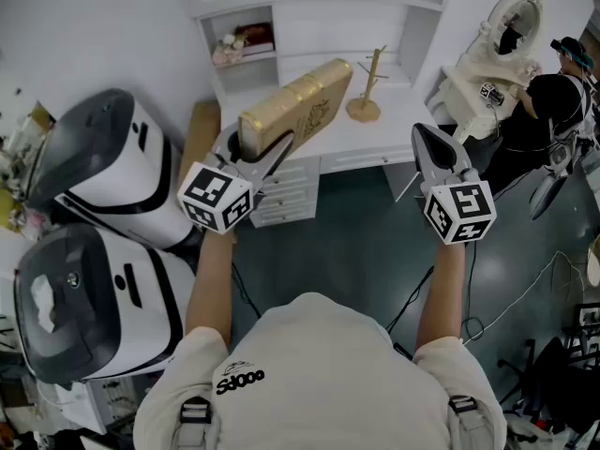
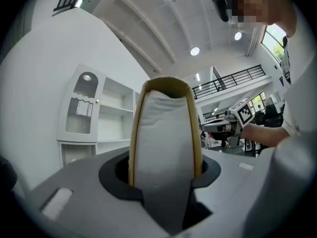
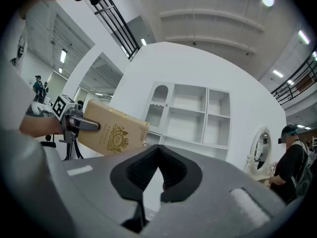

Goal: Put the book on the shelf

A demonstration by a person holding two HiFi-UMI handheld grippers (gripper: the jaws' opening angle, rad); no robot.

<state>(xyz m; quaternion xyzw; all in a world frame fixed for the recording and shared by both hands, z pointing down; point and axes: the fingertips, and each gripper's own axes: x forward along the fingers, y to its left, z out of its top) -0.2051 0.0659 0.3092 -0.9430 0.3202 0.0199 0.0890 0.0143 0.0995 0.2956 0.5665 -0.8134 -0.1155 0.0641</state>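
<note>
A gold-covered book (image 1: 300, 101) with an ornate emblem is clamped at its near end by my left gripper (image 1: 258, 148), which is shut on it. The book tilts up over the white desk (image 1: 375, 139) toward the white shelf unit (image 1: 309, 17). In the left gripper view the book's pale page edge (image 2: 166, 133) stands upright between the jaws of the left gripper (image 2: 166, 177), with the shelf unit (image 2: 104, 118) behind at the left. My right gripper (image 1: 427, 139) hovers to the right, shut and empty. The right gripper (image 3: 158, 167) looks at the book (image 3: 111, 128) and the shelf unit (image 3: 193, 113).
A wooden stand (image 1: 366, 101) sits on the desk by the book's far end. Small items (image 1: 244, 40) fill a left cubby. Two white-and-black machines (image 1: 103, 167) crowd the left side. At the right are an oval mirror (image 1: 511, 17) and a person (image 1: 553, 101). Cables (image 1: 525, 289) cross the floor.
</note>
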